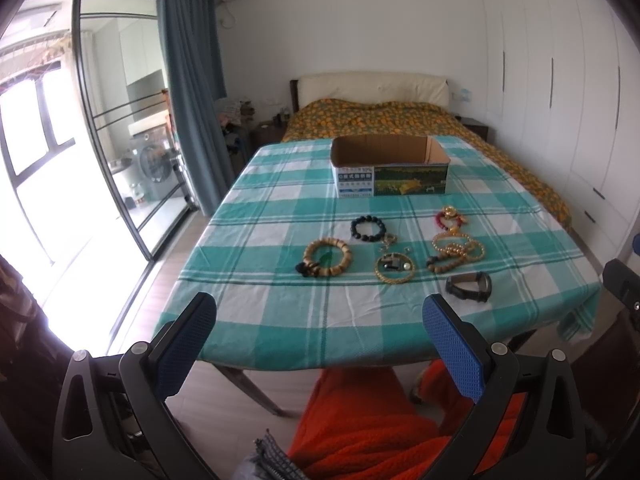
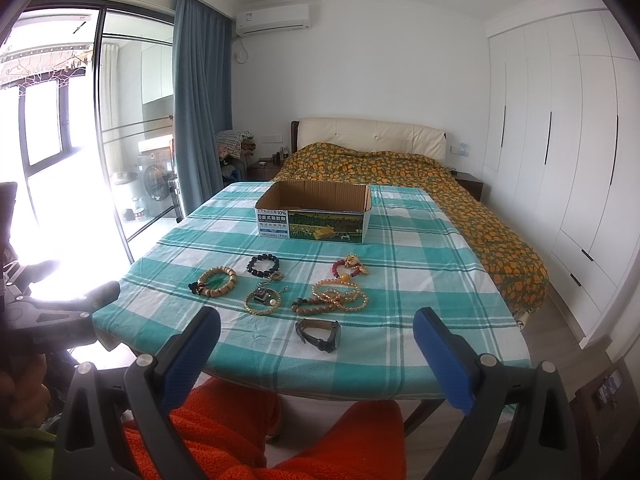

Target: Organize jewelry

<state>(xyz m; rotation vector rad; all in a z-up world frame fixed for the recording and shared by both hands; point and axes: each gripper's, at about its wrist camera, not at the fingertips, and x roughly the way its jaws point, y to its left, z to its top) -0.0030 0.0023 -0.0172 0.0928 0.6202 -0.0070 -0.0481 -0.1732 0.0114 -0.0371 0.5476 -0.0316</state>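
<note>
Only the left wrist view catches the edge of the right gripper (image 1: 622, 280) at its right border, while the right wrist view alone shows the left gripper's (image 2: 68, 308) black body at its left border, and the air conditioner (image 2: 273, 20) in full. Both views share a surface (image 1: 280, 320) draped in a teal-and-white checked woven cloth, with a bed (image 1: 372, 116) under an orange-patterned cover behind it. An open corrugated cardboard box (image 1: 390, 168) with printed sides stands toward the far end. Nearer lie the jewelry pieces: a black bead bracelet (image 1: 368, 229), a tan wooden bead bracelet (image 1: 328, 258) with a green pendant, a thin gold bangle (image 1: 394, 269) ringing small pieces, a red-and-gold bracelet (image 1: 450, 218), tangled strands of pale gold beads (image 1: 460, 250), and a dark strap watch (image 1: 470, 287) closest to the near edge. In each wrist view the jaws stand wide apart, gripping nothing, their blue pads dimpled in a grid; the jewelry lies ahead of them, well apart, with the watch nearest the right jaws. Orange knitted fabric (image 2: 224, 432) fills the space below.
</note>
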